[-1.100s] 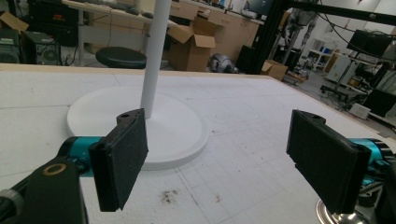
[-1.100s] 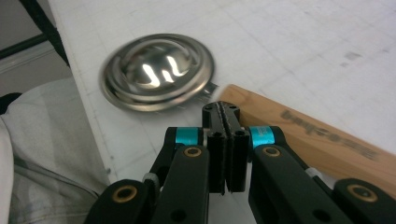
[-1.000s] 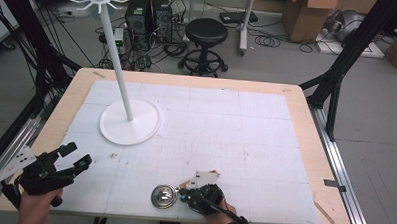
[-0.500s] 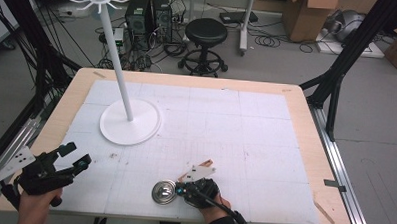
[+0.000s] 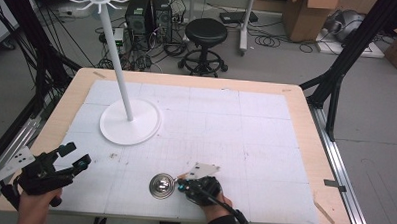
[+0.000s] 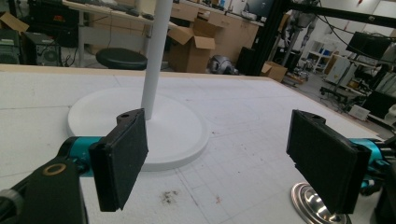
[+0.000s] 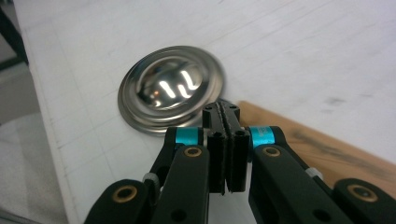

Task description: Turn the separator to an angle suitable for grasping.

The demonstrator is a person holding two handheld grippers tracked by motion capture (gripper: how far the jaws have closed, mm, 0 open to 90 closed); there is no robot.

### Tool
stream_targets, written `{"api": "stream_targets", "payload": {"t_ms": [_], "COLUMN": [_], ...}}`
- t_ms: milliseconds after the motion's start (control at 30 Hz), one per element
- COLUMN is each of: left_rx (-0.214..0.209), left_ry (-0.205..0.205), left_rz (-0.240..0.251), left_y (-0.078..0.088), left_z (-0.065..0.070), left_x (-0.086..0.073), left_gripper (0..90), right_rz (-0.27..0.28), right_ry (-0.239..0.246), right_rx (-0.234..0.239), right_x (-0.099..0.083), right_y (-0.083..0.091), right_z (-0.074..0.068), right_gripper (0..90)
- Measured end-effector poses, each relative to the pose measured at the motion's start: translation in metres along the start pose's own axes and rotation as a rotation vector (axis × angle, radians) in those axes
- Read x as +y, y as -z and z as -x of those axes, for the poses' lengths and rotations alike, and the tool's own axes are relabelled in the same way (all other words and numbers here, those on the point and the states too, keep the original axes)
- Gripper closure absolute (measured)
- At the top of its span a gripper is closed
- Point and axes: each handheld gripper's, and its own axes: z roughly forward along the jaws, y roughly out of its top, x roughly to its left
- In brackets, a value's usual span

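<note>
- The table (image 5: pixel 306 121) has a light wooden border and a white gridded sheet over most of its top.
- A white stand (image 5: pixel 130 120) is on the left part of the sheet, far from the person: a round flat base, a thin upright pole, and small hooks at the top.
- A shiny metal lid (image 5: pixel 162 185), round and domed with stepped rings, lies flat on the sheet near the front edge, a little left of the middle.
- The right gripper (image 5: pixel 183 183) is low over the table, just to the right of the lid. In the right gripper view (image 7: pixel 226 112) its two black jaws are pressed together with nothing between them, and their tips are at the rim of the lid (image 7: pixel 170 88). I cannot tell if they touch it.
- A grey three-cornered plate (image 5: pixel 203 169) sits on top of this gripper, and the hand (image 5: pixel 214 207) holding it comes from the bottom edge.
- The left gripper (image 5: pixel 75 156) is at the front left corner of the table, well apart from the lid. In the left gripper view (image 6: pixel 224 163) its jaws stand wide apart and are empty, pointing toward the base of the stand (image 6: pixel 173 126).
- In that view a part of the lid (image 6: pixel 308 205) shows low behind the right jaw.
</note>
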Motion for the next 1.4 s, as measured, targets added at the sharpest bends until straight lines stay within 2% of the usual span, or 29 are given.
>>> {"api": "stream_targets", "payload": {"t_ms": [67,167,233,267,333,367,433,533,633,833,900,1000,1100,1167,1267,1300,1400], "left_rx": [0.001,-0.002,-0.002,-0.003,-0.002,0.0,0.0,0.0,-0.002,-0.004,-0.008,-0.025,-0.03,-0.037,-0.058,-0.066,-0.091], "left_ry": [0.002,-0.003,-0.006,-0.005,-0.004,-0.003,-0.001,-0.002,-0.004,-0.006,-0.009,-0.011,-0.019,-0.021,-0.028,-0.033,-0.056], "left_rz": [0.002,-0.003,-0.006,-0.006,-0.005,-0.004,-0.003,-0.004,-0.004,-0.009,-0.015,-0.024,-0.031,-0.034,-0.045,-0.049,-0.057], "left_y": [-0.001,-0.002,-0.002,-0.002,-0.002,-0.002,-0.001,-0.001,-0.002,-0.002,-0.002,-0.004,-0.005,-0.007,-0.012,-0.013,-0.016], "left_z": [0.001,0.001,0.002,0.002,0.001,0.001,0.0,0.0,0.001,0.001,0.002,0.003,0.005,0.006,0.01,0.011,0.02], "left_x": [0.0,0.0,0.0,0.0,0.0,0.0,0.0,0.0,0.0,-0.001,-0.001,-0.002,-0.002,-0.001,0.002,0.003,0.004], "left_gripper": [20.9,20.9,20.9,20.9,20.9,20.9,20.9,20.9,20.9,20.9,20.9,23.6,23.4,23.1,21.0,19.5,18.5], "right_rz": [0.041,0.08,0.059,0.045,0.029,0.019,0.0,-0.013,-0.013,-0.005,0.011,0.053,0.11,0.148,0.209,0.232,0.273], "right_ry": [-0.033,-0.105,-0.136,-0.148,-0.17,-0.178,-0.182,-0.145,-0.128,-0.096,-0.091,-0.116,-0.153,-0.174,-0.212,-0.223,-0.231], "right_rx": [-0.061,-0.19,-0.277,-0.3,-0.317,-0.319,-0.293,-0.257,-0.232,-0.145,-0.136,-0.152,-0.173,-0.206,-0.28,-0.312,-0.377], "right_x": [-0.004,-0.013,-0.02,-0.023,-0.028,-0.029,-0.029,-0.025,-0.022,-0.013,-0.011,-0.011,-0.016,-0.021,-0.032,-0.037,-0.05], "right_y": [0.019,0.042,0.047,0.046,0.042,0.039,0.031,0.023,0.018,0.005,0.008,0.025,0.052,0.072,0.1,0.11,0.132], "right_z": [0.014,0.042,0.058,0.064,0.073,0.075,0.074,0.065,0.059,0.04,0.039,0.045,0.055,0.06,0.068,0.071,0.075], "right_gripper": [89.8,89.8,89.8,89.8,89.8,89.8,89.8,89.8,89.8,89.8,89.7,88.4,78.4,69.2,47.3,37.6,22.2]}}
